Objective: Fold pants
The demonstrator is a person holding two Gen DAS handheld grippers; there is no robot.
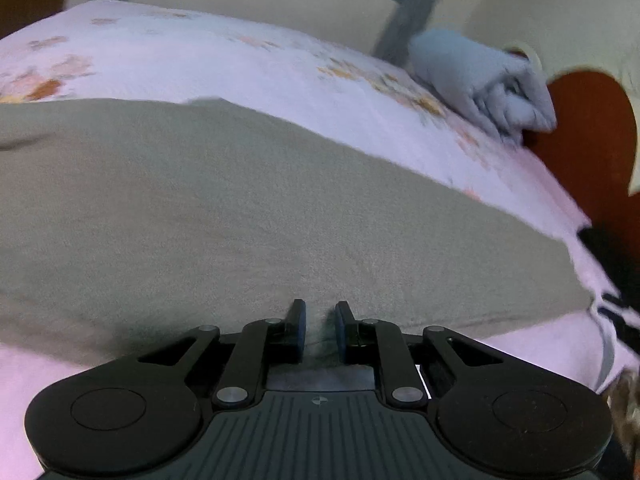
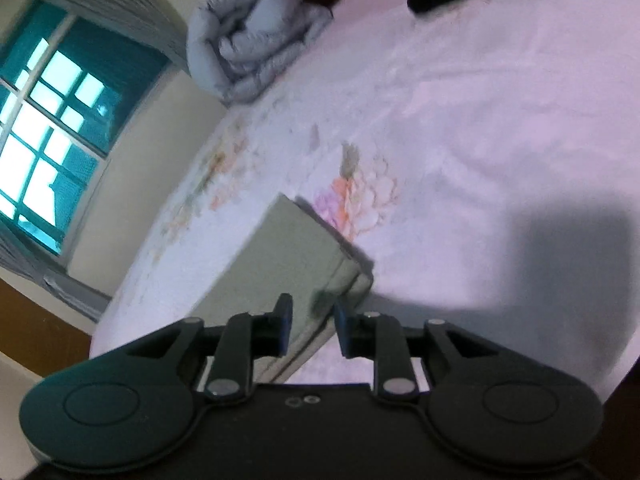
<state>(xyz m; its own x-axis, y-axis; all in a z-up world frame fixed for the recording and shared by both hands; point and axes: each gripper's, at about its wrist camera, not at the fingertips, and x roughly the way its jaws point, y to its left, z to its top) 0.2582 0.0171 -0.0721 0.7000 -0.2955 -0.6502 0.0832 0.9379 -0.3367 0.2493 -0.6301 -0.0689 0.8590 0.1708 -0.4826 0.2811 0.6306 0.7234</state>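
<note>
A pink floral bedsheet (image 1: 168, 52) covered the bed, with a rolled grey quilt (image 2: 256, 32) at its far edge; the olive-green pants (image 1: 224, 208) lay folded flat across the sheet. The left gripper (image 1: 320, 330) pinched the pants' near edge; the right gripper (image 2: 312, 330) stood slightly parted over a folded corner, gripping nothing.

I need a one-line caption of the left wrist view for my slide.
Left gripper pinches the near edge of the grey-green pants on a pink floral bedsheet.
</note>
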